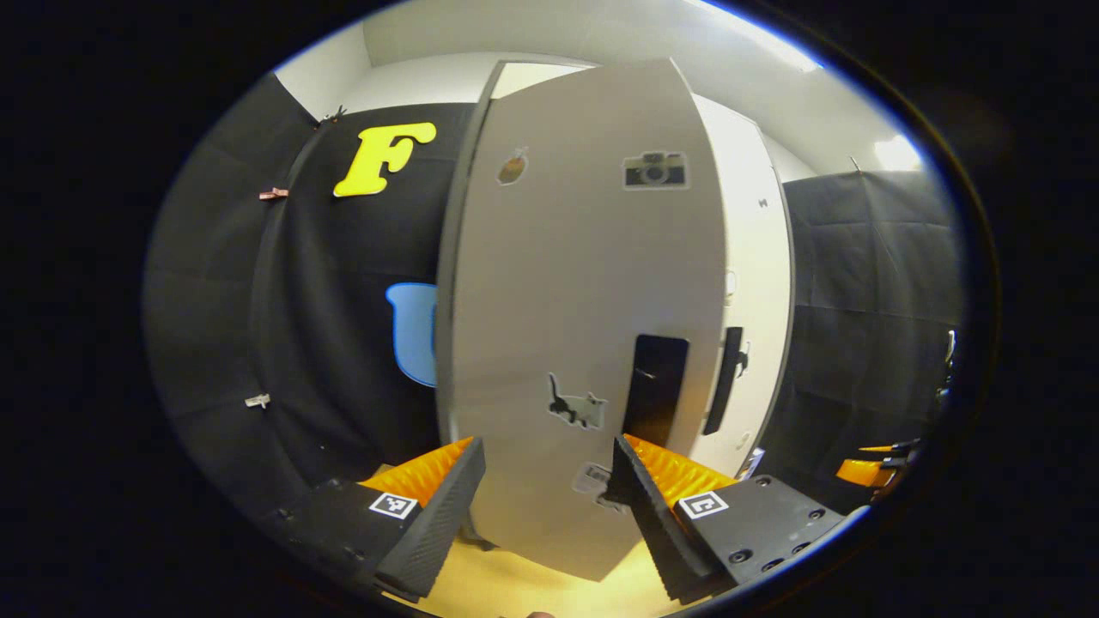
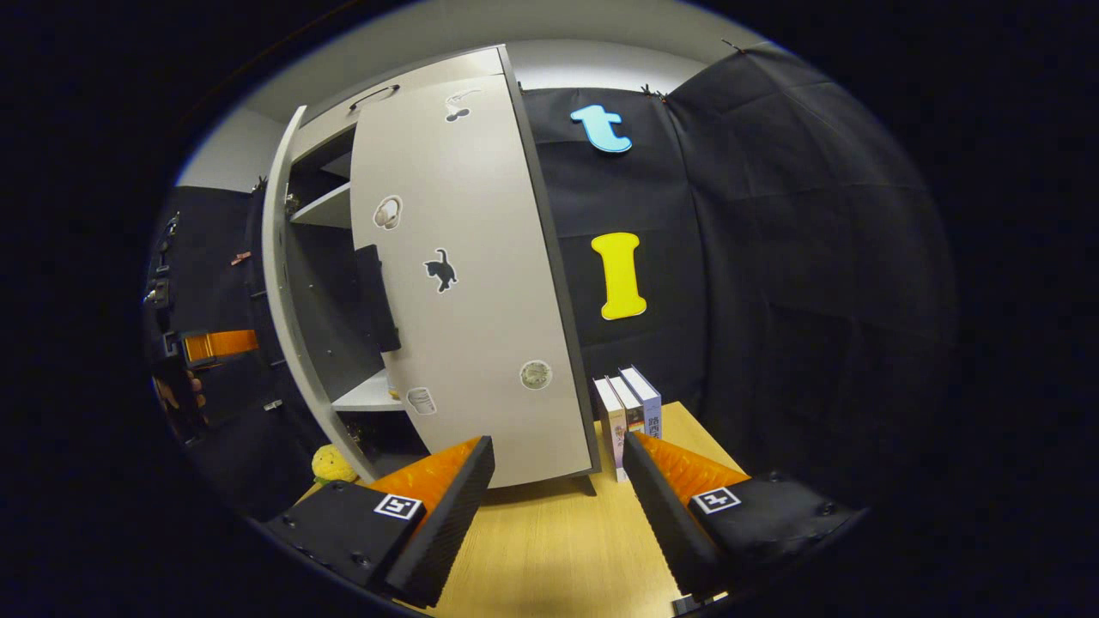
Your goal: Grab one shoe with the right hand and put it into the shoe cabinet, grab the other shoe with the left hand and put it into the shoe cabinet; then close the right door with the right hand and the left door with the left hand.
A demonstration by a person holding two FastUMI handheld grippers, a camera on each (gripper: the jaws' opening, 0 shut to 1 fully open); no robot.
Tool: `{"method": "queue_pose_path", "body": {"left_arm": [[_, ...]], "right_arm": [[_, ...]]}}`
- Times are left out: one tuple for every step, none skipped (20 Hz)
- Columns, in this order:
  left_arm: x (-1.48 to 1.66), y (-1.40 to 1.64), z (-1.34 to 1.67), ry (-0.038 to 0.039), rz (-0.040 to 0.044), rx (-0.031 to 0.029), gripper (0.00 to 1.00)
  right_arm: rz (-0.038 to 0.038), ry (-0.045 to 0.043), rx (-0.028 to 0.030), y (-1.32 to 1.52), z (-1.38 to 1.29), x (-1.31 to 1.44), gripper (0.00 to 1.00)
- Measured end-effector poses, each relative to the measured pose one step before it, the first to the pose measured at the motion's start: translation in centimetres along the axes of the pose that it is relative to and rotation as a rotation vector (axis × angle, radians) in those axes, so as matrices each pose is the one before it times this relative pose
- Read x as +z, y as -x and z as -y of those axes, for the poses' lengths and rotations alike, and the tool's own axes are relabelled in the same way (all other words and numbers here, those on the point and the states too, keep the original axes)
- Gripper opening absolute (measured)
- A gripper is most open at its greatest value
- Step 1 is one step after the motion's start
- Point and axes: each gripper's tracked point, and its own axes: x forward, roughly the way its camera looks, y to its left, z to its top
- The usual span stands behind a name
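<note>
The pale grey shoe cabinet's left door (image 1: 558, 283), with cat and camera stickers, stands close in front of my left gripper (image 1: 547, 446), which is open with nothing between its fingers. The door's black handle (image 1: 657, 386) sits just above the right fingertip, and the right door (image 1: 755, 257) lies just beyond it. In the right gripper view the left door (image 2: 283, 300) hangs open, edge-on, showing shelves (image 2: 369, 396) inside. The right door (image 2: 464, 283) stands a short way ahead of my open, unladen right gripper (image 2: 558, 442). Most of the cabinet's inside is hidden behind the doors.
The cabinet stands on a light wooden table (image 2: 549, 541). Three upright books (image 2: 627, 412) stand right of it near the right gripper. A yellow plush toy (image 2: 330, 463) lies by the left door's foot. The other gripper (image 2: 215, 343), held by a hand, shows far left.
</note>
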Motion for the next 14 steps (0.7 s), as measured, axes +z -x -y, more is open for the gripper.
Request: {"method": "queue_pose_path", "body": {"left_arm": [[-0.005,-0.231,1.263,-0.00207,0.00393,0.00368,0.92],[-0.155,-0.154,1.018,-0.00525,0.00407,0.01122,0.92],[-0.306,0.005,1.234,-0.00598,0.00225,0.00831,0.92],[-0.286,0.063,0.853,-0.00383,-0.00155,0.00615,0.95],[-0.383,0.218,0.734,-0.00393,-0.00326,0.01293,0.95],[-0.362,0.255,0.64,-0.00378,-0.00403,0.01377,0.95],[-0.369,0.319,0.521,-0.00006,-0.00413,0.01684,0.95],[-0.229,0.428,0.311,0.00603,-0.00154,0.02111,0.95],[-0.256,0.552,0.251,0.01128,0.00164,0.01934,0.95],[-0.121,0.607,0.121,0.01319,0.00297,0.01873,0.95],[-0.057,0.571,-0.089,0.01318,0.00199,0.02031,0.94],[0.031,0.71,-0.179,0.00974,0.00293,0.01916,0.95],[0.072,0.649,-0.241,-0.00075,0.00383,0.01766,0.94],[0.12,0.616,-0.446,-0.00766,0.00189,0.02191,0.95]], "right_arm": [[0.00053,-0.00049,-0.00106,0.088,1.025,0.155,0.98],[0.00067,0.00122,-0.00061,-0.017,0.957,0.093,0.98],[-0.00079,0.00244,-0.00114,0.07,1.051,0.095,0.98],[-0.00304,0.00117,0.00239,-0.062,0.938,-0.056,0.98],[-0.00363,0.00066,0.00616,0.035,0.65,-0.074,0.98],[-0.00485,0.00268,0.00624,-0.102,0.619,-0.151,0.98],[-0.00157,0.00594,0.00728,-0.195,0.607,-0.273,0.98],[-0.00247,0.00665,0.00959,-0.219,0.426,-0.221,0.98],[-0.00402,0.0061,0.01401,-0.237,0.273,-0.301,0.98],[-0.00607,0.00329,0.01701,-0.327,0.018,-0.395,0.98],[-0.00728,-0.0003,0.01983,-0.34,0.041,-0.214,0.98],[-0.00735,-0.00337,0.02241,-0.325,-0.303,-0.169,0.98],[-0.00572,-0.00486,0.02178,-0.268,-0.456,0.074,0.98],[0.00716,-0.00193,0.0177,-0.028,-0.482,0.414,0.98]]}}
